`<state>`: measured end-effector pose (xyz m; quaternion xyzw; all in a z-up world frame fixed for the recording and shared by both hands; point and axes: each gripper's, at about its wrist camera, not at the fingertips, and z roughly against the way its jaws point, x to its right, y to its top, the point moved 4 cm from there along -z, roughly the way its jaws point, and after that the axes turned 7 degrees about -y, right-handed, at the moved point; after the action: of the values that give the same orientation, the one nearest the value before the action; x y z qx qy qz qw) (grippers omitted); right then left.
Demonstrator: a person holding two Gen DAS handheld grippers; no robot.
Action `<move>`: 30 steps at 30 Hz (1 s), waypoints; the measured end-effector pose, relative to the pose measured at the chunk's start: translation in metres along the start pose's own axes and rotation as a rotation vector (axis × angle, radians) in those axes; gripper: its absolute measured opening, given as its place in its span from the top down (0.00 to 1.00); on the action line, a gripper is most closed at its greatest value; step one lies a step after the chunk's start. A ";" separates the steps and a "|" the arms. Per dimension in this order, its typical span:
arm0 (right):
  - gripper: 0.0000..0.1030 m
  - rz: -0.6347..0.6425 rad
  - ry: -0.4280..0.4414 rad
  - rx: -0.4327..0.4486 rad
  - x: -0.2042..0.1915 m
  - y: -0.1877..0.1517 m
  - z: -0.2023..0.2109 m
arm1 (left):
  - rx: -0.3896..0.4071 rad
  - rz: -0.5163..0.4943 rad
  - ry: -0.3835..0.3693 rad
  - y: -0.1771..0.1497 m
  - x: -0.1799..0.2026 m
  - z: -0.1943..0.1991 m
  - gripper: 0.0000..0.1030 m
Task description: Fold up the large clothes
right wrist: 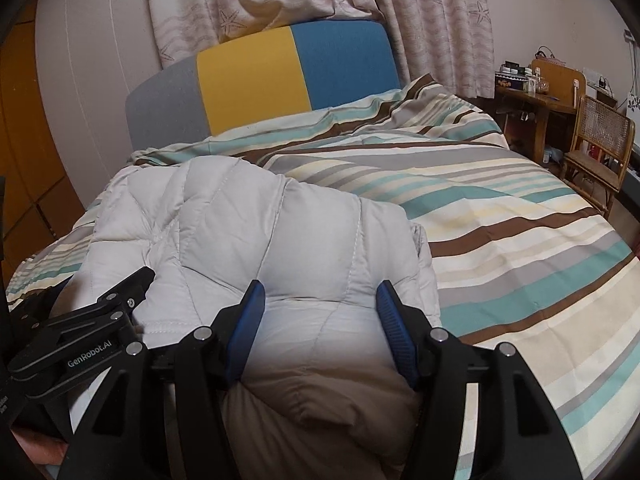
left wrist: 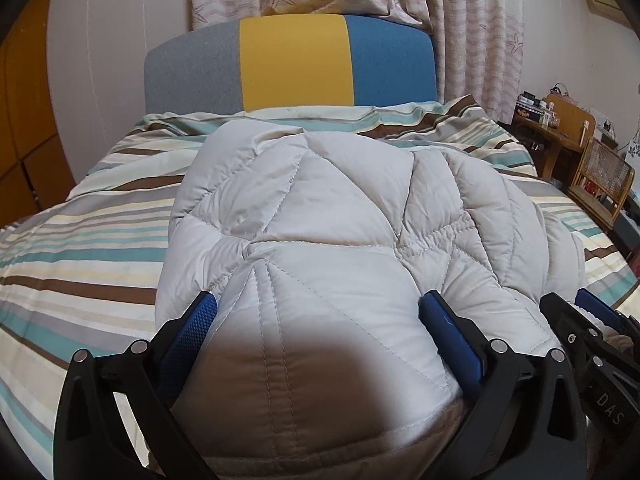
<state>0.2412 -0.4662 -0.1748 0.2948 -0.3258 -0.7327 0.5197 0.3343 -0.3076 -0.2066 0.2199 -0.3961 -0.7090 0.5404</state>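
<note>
A pale grey quilted puffer jacket [left wrist: 320, 200] lies bunched in a thick stack on the striped bed [left wrist: 80, 248]. My left gripper [left wrist: 318, 300] stands wide open at the jacket's near edge. The padded fabric fills the gap between its blue pads [left wrist: 200, 320]. In the right wrist view the same jacket [right wrist: 248, 220] sits left of centre. My right gripper [right wrist: 320, 286] straddles its near right corner with jaws apart and fabric bulging between them. Each gripper shows in the other's view: the right gripper [left wrist: 568, 296] at lower right, the left gripper [right wrist: 136, 284] at lower left.
A grey, yellow and blue headboard [left wrist: 292, 64] stands at the far end under patterned curtains [left wrist: 472, 32]. To the right of the bed are a wooden desk [right wrist: 536, 100] with small items and a cane chair [right wrist: 600, 148]. Orange cabinet doors [left wrist: 24, 120] line the left.
</note>
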 end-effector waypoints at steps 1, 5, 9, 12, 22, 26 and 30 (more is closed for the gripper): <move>0.44 0.001 0.003 0.004 0.001 0.000 0.002 | 0.000 0.004 -0.011 0.000 0.000 0.003 0.03; 0.35 0.010 0.002 0.015 0.004 -0.001 0.016 | -0.012 0.026 -0.087 -0.003 -0.009 0.025 0.03; 0.18 -0.048 -0.014 0.012 0.019 -0.007 0.039 | -0.033 0.008 -0.159 -0.006 -0.019 0.050 0.03; 0.11 -0.132 0.035 -0.044 0.040 -0.016 0.046 | -0.055 0.037 -0.180 -0.015 -0.037 0.064 0.03; 0.08 -0.258 0.271 -0.340 0.051 -0.035 0.007 | -0.294 0.280 -0.449 -0.051 -0.071 0.042 0.03; 0.30 -0.300 0.380 -0.375 0.046 -0.032 0.002 | -0.284 0.215 -0.476 -0.057 -0.056 0.046 0.15; 0.39 -0.269 0.411 -0.318 0.041 -0.025 0.018 | -0.238 0.113 -0.428 -0.047 -0.041 0.064 0.39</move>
<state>0.2011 -0.4956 -0.1873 0.3925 -0.0527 -0.7618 0.5126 0.2724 -0.2440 -0.2113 -0.0229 -0.4268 -0.7498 0.5051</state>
